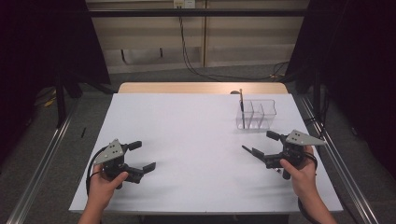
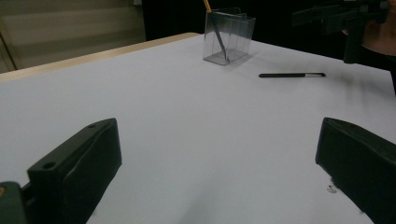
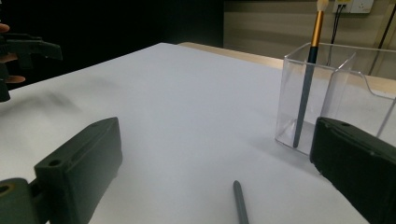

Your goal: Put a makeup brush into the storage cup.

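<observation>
A clear plastic organizer [image 1: 259,113] [image 2: 232,35] [image 3: 343,91] with several compartments stands at the table's back right. One brush [image 1: 242,106] [image 2: 215,30] [image 3: 307,79] with a gold ferrule and grey handle stands upright in its left compartment. A dark slim pen-like stick [image 1: 246,149] [image 2: 290,74] [image 3: 240,203] lies flat on the white table, in front of the organizer. My right gripper [image 1: 263,144] [image 3: 215,158] is open and hovers over that stick, which points in between the jaws. At the front left my left gripper [image 1: 144,155] [image 2: 219,154] is open and holds nothing.
The white table [image 1: 187,135] has a wooden strip along its far edge. Metal rails run along the floor on both sides, and cables hang from the back wall. The right gripper [image 2: 343,18] appears far off in the left gripper view, the left gripper [image 3: 23,49] in the right one.
</observation>
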`<state>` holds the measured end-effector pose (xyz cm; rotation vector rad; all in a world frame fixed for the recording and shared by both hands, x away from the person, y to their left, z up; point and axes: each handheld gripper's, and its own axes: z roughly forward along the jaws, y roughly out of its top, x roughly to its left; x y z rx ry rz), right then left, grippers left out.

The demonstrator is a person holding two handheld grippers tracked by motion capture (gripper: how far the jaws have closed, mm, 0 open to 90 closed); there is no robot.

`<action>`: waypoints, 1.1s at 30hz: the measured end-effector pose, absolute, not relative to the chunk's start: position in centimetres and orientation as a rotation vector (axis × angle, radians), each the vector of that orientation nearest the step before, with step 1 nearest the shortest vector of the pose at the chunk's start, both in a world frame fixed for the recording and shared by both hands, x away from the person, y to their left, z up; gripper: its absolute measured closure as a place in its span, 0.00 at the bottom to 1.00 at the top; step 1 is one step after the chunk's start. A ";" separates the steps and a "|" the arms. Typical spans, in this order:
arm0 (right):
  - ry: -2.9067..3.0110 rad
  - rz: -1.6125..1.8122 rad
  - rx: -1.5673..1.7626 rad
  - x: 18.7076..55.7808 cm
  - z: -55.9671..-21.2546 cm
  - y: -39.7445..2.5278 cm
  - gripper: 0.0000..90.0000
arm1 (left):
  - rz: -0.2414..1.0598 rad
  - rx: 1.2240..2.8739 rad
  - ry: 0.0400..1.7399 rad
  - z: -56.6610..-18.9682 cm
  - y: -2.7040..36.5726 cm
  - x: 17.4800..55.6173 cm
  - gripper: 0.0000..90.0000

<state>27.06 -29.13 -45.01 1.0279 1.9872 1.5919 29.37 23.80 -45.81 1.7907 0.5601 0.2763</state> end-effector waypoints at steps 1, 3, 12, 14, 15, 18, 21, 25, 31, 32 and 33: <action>1.986 1.593 1.030 27.0 -45.1 -29.2 0.02 | 0.279 1.791 0.560 -45.8 23.8 29.4 0.00; 1.986 1.596 1.033 26.8 -45.2 -29.3 0.02 | 0.275 1.791 0.559 -45.8 23.8 29.4 0.00; 1.988 1.603 1.011 26.0 -45.8 -29.9 0.02 | 0.274 1.795 0.554 -45.8 23.7 29.4 0.00; 1.993 1.594 1.006 25.8 -45.9 -30.0 0.02 | 0.277 1.793 0.554 -45.8 23.8 29.4 0.00; 1.996 1.599 1.006 25.7 -46.0 -30.1 0.02 | 0.276 1.790 0.557 -45.8 23.8 29.4 0.00; 2.012 1.593 1.002 25.5 -46.3 -30.2 0.02 | 0.275 1.786 0.559 -45.8 23.8 29.4 0.00; 2.039 1.578 1.005 25.2 -46.7 -30.1 0.02 | 0.276 1.788 0.554 -45.7 23.8 29.4 0.00; 2.052 1.575 1.001 25.0 -46.9 -30.0 0.02 | 0.278 1.787 0.552 -45.7 23.9 29.4 0.00; 2.051 1.567 0.995 24.9 -46.8 -30.2 0.02 | 0.279 1.788 0.549 -45.7 23.9 29.4 0.00; 2.048 1.568 0.992 24.9 -46.8 -30.3 0.02 | 0.279 1.787 0.549 -45.7 23.9 29.4 0.00; 2.042 1.574 0.992 24.9 -46.8 -30.4 0.02 | 0.278 1.785 0.552 -45.7 23.9 29.4 0.00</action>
